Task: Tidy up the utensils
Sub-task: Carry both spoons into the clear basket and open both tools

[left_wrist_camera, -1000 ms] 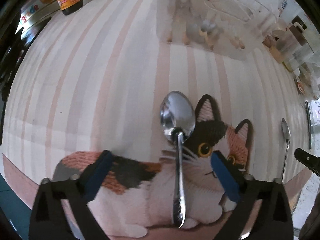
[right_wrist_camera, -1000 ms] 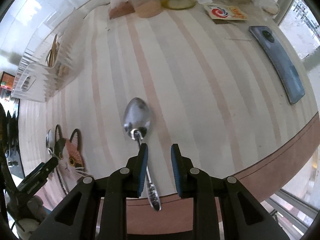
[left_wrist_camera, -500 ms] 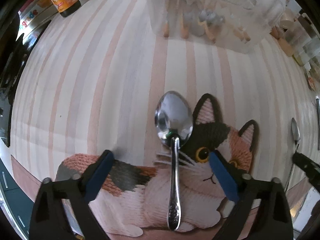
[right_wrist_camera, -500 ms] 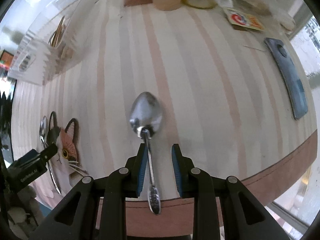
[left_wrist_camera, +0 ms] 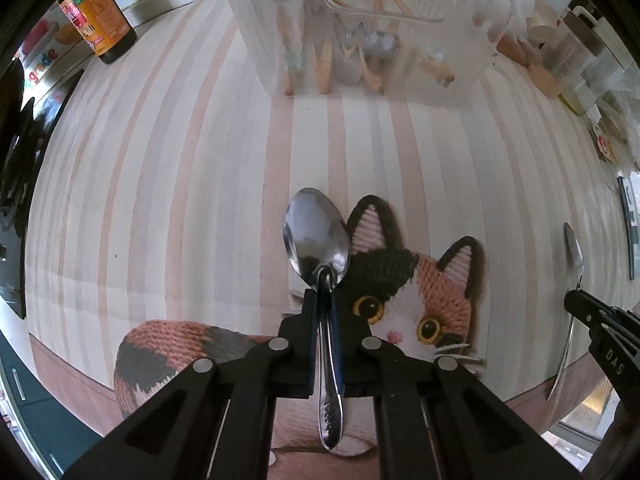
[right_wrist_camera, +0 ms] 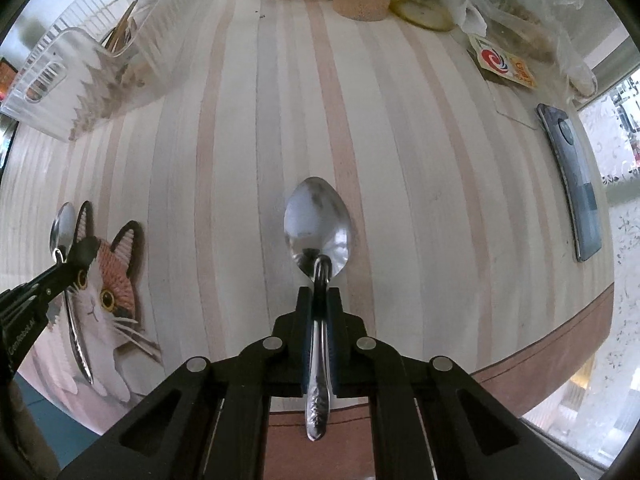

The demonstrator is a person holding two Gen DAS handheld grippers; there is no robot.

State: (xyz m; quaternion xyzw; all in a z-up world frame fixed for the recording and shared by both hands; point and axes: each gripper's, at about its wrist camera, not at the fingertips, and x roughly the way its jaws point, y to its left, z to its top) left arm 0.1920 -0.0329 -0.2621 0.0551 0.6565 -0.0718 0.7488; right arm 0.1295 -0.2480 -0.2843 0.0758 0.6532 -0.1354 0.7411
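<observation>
Surface: striped tablecloth [right_wrist_camera: 400, 160] in pale pink and cream bands, pretty busy round the edges.
Left spoon [left_wrist_camera: 320, 272]: bowl pointing forward, handle running back between the left gripper [left_wrist_camera: 323, 304] fingers, over the knitted cat mat [left_wrist_camera: 420, 288].
Left jaws: pressed tight onto the spoon handle.
Right spoon [right_wrist_camera: 318, 240]: same deal, bowl forward, over bare stripes near the table edge.
Right gripper [right_wrist_camera: 319, 300]: jaws pinching that handle just behind the bowl.
Clear utensil bin [left_wrist_camera: 360, 32]: at the far side, wooden and metal bits inside, hard to make out.
Other stuff: sauce bottle [left_wrist_camera: 100, 20] far left, phone [right_wrist_camera: 572, 180] lying flat off right.
</observation>
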